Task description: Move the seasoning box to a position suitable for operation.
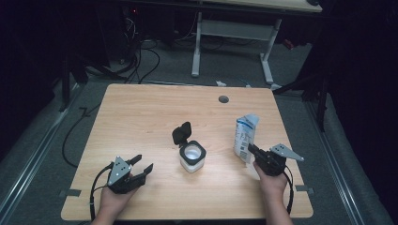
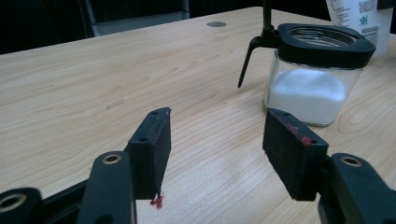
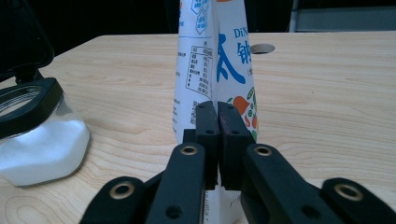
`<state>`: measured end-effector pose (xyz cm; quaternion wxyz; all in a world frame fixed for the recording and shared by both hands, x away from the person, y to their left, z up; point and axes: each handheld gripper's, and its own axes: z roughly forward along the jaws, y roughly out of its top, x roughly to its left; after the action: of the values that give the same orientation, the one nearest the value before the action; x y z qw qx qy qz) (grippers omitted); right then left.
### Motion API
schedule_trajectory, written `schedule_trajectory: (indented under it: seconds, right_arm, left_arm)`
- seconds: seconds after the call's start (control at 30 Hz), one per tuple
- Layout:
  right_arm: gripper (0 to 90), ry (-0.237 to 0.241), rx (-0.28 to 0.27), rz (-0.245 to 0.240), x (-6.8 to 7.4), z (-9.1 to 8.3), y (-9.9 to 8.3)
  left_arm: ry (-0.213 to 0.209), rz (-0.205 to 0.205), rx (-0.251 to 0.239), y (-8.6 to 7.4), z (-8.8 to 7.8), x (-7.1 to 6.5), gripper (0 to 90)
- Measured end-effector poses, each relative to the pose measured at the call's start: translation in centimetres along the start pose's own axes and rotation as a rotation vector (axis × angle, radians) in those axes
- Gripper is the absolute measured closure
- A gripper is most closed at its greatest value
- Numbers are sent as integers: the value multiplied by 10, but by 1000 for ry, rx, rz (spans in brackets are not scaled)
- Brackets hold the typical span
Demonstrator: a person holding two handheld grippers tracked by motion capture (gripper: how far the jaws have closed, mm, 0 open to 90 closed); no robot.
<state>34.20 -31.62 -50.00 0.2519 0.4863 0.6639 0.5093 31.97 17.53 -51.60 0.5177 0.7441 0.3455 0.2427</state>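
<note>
light wooden table point(image 1: 141, 122) at frame centre, dark room, grey floor, cables upper left. glass jar point(image 1: 192, 157) (lid flipped up) holds white powder, centre. right gripper point(image 1: 256, 152) pinches the standing pouch point(image 1: 245, 133), right of centre. left gripper point(image 1: 141, 166) spread, lower left.

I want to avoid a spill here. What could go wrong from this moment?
1. The right gripper pinches only a thin fold of the bag; the bag may slip or tip.
2. The jar stands open, lid up, close to the bag; a swing could knock it and spill the white powder.
3. The left gripper is open and not steadying the jar.
</note>
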Motion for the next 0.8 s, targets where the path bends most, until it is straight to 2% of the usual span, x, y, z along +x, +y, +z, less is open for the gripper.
schedule_trajectory:
  seconds: [0.23, 0.4, 0.63, 0.8]
  right_arm:
    - [783, -2, 17, 17, 2, -1, -1]
    - [707, -13, 26, 9, 3, -1, -1]
    - [587, -19, 48, -14, 7, -1, -2]
    - [462, -48, 53, -39, 10, -1, -3]
  left_arm:
    - [-3, 0, 3, 0, 0, 0, 425]
    - [-3, -1, 3, 0, 0, 0, 425]
    - [0, -2, 3, -1, 0, 0, 425]
    - [1, -3, 6, -1, 0, 1, 425]
